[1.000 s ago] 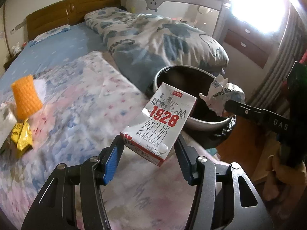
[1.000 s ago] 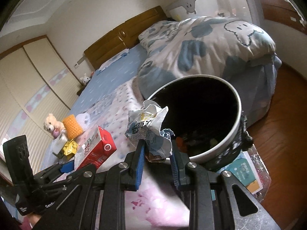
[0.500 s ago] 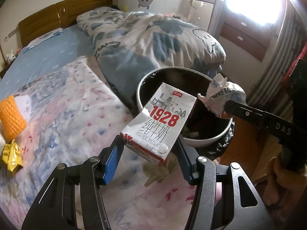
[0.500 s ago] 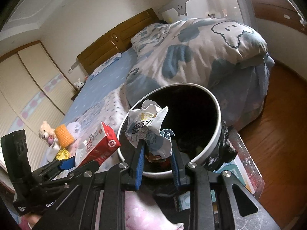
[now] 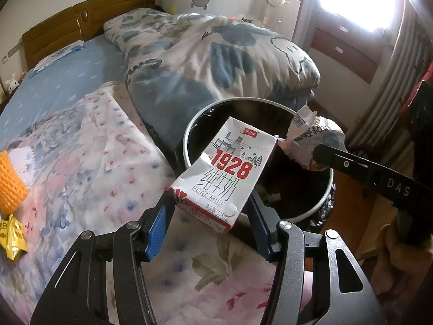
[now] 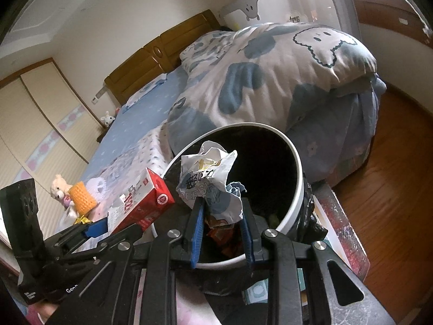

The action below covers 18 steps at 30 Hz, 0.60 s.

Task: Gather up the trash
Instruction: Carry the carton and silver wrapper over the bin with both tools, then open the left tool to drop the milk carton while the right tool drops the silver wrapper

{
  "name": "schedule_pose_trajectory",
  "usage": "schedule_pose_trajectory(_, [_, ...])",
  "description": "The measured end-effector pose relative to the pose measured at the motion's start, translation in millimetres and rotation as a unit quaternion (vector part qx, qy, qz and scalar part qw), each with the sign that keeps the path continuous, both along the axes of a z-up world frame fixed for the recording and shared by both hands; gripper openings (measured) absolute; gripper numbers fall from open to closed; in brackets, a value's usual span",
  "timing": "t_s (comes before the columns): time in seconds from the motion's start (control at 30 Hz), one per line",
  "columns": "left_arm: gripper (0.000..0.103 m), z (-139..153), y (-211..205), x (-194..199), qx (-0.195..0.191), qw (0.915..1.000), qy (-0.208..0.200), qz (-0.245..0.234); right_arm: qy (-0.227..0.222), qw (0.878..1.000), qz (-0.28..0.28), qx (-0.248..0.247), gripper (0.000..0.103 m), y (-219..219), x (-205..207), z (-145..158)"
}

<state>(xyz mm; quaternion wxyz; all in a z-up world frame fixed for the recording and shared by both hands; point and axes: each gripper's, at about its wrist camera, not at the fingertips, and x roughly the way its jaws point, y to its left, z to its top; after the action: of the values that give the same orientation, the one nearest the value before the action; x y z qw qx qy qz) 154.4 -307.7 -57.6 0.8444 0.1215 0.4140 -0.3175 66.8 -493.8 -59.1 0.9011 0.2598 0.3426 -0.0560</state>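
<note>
Over the black-lined, white-rimmed round trash bin (image 6: 293, 189) beside the bed, the left gripper (image 5: 209, 214) clamps a red-and-white milk carton (image 5: 224, 173) by its lower end; it looks light, dented and probably empty. The right gripper (image 6: 222, 216) pinches a crumpled white wrapper (image 6: 209, 178), soft and weightless, needing only gentle pressure.

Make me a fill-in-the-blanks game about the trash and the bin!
1. The left gripper holds a ____ carton.
2. The right gripper holds a crumpled ____.
3. Both pieces hang over the ____.
4. The red number on the carton is ____.

Missing words: milk; wrapper; bin; 1928
</note>
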Motion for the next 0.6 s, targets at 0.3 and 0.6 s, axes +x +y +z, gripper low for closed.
schedule_pose_trajectory(0.3, [0.054,-0.7,-7.4,5.1,0.003,1.0000,0.006,-0.003,0.004,1.000,0.002,0.000,0.027,-4.0,7.9,-1.3])
schedule_pose_trajectory(0.6, [0.055,3.9,-14.0,7.8,-0.004,1.0000,0.006,-0.004,0.010,1.000,0.002,-0.004,0.028,-6.9,14.9,-3.4])
